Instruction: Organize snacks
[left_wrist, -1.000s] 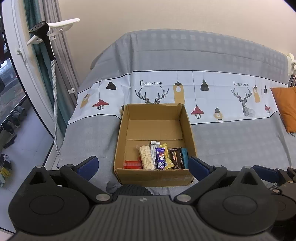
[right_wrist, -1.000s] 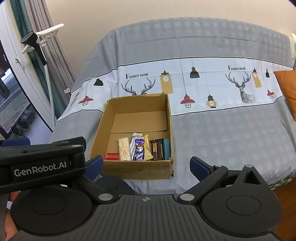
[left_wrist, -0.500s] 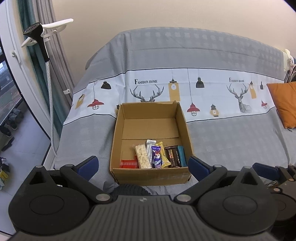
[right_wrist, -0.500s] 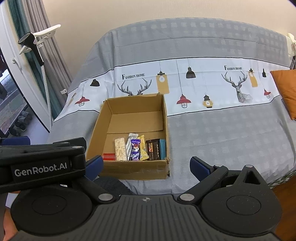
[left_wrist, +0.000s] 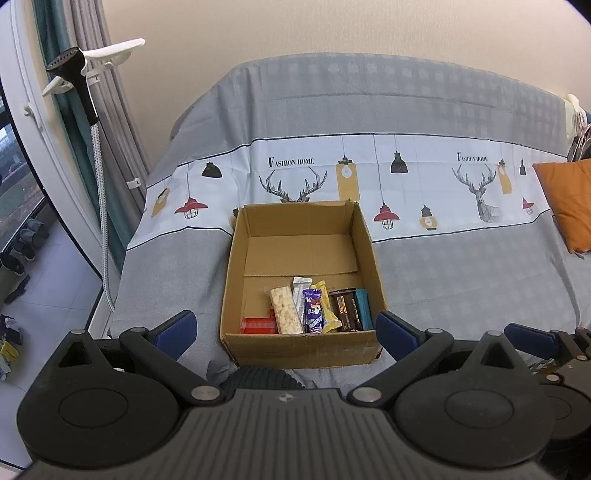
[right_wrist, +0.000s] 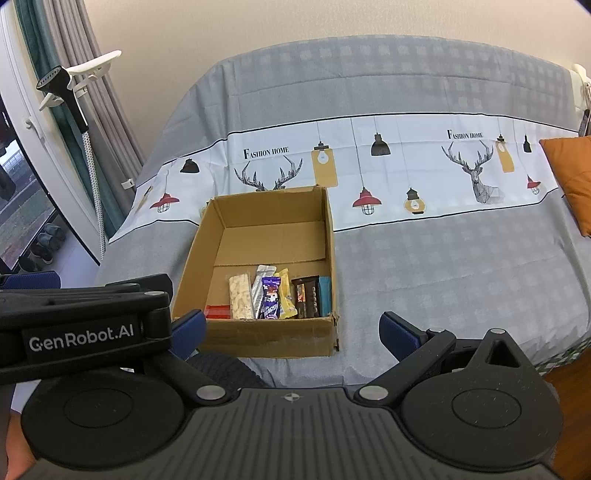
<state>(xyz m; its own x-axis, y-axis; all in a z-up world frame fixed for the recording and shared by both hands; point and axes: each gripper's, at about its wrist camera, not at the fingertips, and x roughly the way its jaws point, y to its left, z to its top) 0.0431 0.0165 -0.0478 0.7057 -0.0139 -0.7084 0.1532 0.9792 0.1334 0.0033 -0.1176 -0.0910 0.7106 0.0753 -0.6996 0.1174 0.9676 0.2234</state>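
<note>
Snacks (left_wrist: 317, 310) fill our cardboard box (left_wrist: 236, 258) at twelve o'clock; left gripper (left_wrist: 286, 328) and right gripper (right_wrist: 293, 326) seemingly released, empty.

The left gripper (left_wrist: 286, 328) is showing a black ribbed housing with two round black discs, silver screws at the linkage pivots, and blue pads (left_wrist: 176, 326) on its fingertips. The right gripper (right_wrist: 293, 330) is showing the same build: black arms, blue pads (right_wrist: 397, 332). Beside it, white "GenRobot.AI" lettering is running along the left gripper's black flank. Bare skin is peeking beneath that lettering.
</note>
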